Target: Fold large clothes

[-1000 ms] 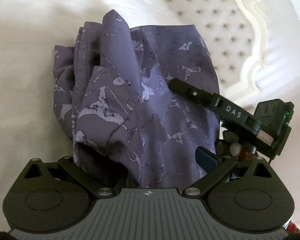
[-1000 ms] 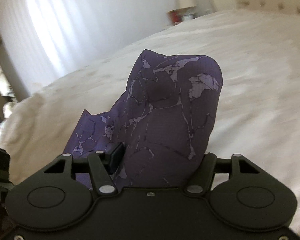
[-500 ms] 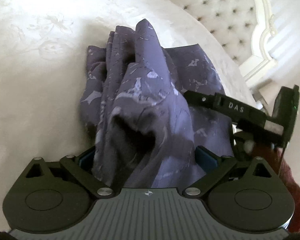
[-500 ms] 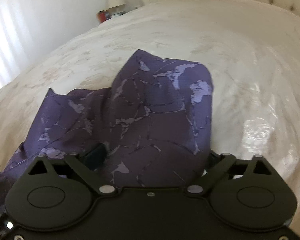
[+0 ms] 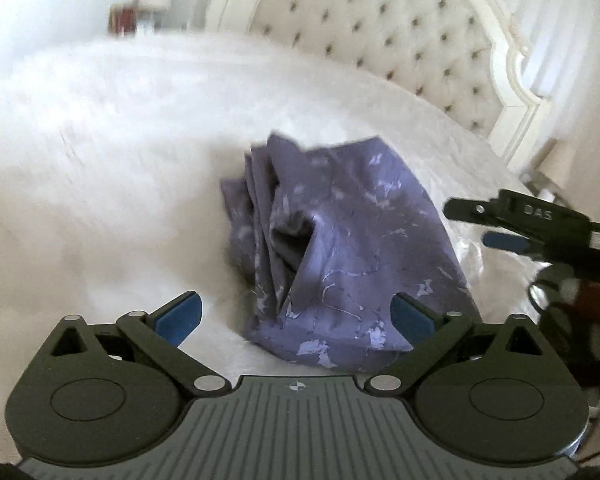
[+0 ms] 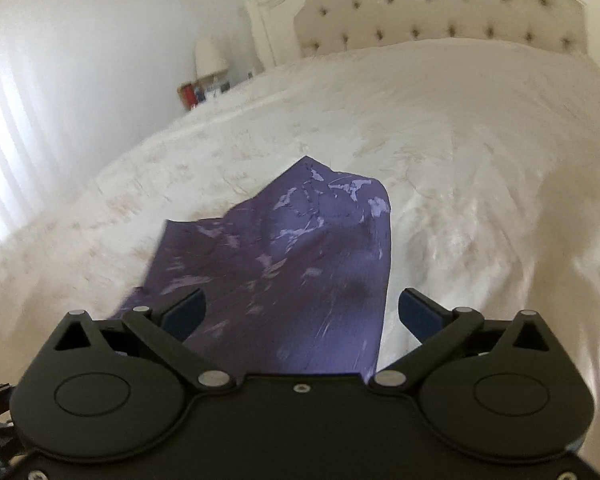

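release | both claws — left claw (image 5: pixel 296 318), right claw (image 6: pixel 302 316) — spread, right just opened, pinching nothing | purple garment (image 5: pixel 340 248) bunched on bed (image 5: pixel 100 160) | advised: flatten before re-gripping corners

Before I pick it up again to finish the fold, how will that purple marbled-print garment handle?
The purple marbled-print garment will probably be floppy: it lies in soft pleats and creases on the white bedspread. It looks thin, so likely light. The bunched layers at its left may slide apart if lifted by one edge.

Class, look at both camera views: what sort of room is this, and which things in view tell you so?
Most likely a bedroom: a bed with a white cover, a tufted headboard, and a small lamp on a bedside stand.
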